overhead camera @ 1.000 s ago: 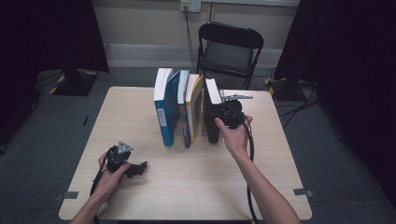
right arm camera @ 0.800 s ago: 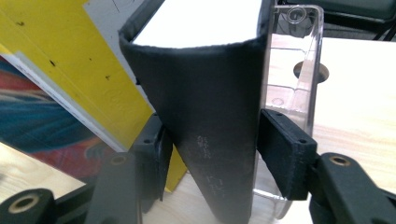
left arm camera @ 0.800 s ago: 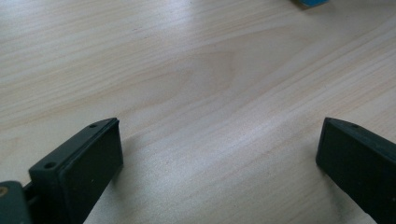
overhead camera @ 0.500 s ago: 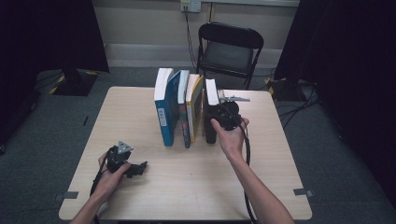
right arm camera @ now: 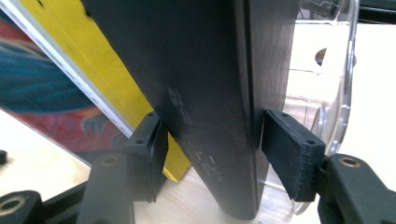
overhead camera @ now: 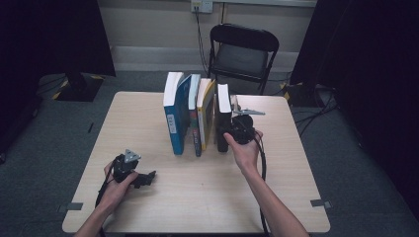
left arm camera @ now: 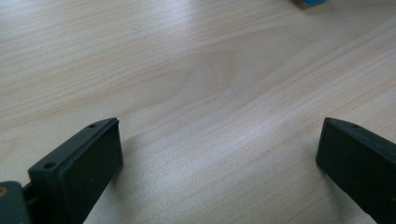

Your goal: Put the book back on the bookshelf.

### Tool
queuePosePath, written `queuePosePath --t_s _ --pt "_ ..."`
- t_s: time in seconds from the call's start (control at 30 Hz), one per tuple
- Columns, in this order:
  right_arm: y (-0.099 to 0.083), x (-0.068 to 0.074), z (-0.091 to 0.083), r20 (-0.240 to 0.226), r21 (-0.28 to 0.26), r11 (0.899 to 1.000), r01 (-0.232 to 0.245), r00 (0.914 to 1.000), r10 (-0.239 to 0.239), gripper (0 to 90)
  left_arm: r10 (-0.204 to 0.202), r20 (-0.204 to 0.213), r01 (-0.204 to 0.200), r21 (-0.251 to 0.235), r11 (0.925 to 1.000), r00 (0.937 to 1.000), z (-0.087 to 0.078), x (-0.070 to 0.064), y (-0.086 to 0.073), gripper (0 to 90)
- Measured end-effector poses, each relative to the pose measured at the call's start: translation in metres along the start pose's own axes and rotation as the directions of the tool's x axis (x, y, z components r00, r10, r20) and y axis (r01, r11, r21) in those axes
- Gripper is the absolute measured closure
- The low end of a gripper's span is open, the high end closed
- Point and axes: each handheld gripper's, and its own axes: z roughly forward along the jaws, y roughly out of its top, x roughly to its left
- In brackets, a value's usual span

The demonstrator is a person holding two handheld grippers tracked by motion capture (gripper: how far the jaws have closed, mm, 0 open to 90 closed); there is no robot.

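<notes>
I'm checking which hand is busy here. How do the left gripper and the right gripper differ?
The left gripper has its jaws spread wide over bare table; the right gripper has its jaws closed on either side of the black book. The left gripper sits near the table's front edge, away from the books; the right gripper is at the row's right end. Both are hand-held, with black jaws.

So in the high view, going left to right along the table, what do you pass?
Left hand-held gripper → blue book → thin white-topped book → yellow book → black book → right hand-held gripper, its jaws either side of the black book.
</notes>
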Motion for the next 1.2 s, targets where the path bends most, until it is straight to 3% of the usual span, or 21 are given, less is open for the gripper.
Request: queuePosePath --t_s 0.13,0.43,0.73,0.83,1.2 --pt "-0.001 0.001 0.002 0.010 -0.008 1.000 -0.003 0.9999 0.003 43.6 0.013 0.003 -0.013 0.008 0.9999 0.9999 0.000 0.001 0.000 0.0" --pt "0.004 0.008 0.004 0.034 -0.020 0.997 -0.081 0.9961 0.082 44.8 0.011 0.007 -0.011 0.007 0.9999 0.9999 0.000 0.001 0.001 0.0" --pt "-0.002 0.005 0.002 0.020 -0.031 0.999 -0.015 0.9997 0.016 45.1 0.014 0.009 -0.014 0.011 0.9998 0.9999 0.000 0.001 0.001 0.0" --pt "-0.003 0.005 0.002 0.020 -0.030 0.999 0.031 0.9993 -0.030 45.6 0.013 0.008 -0.013 0.008 0.9999 0.9999 0.000 0.001 0.001 0.0" --pt "-0.003 -0.003 0.003 -0.033 -0.032 0.999 0.028 0.9990 -0.029 43.4 0.014 0.008 -0.014 0.009 0.9999 0.9999 0.000 0.001 0.001 0.0"
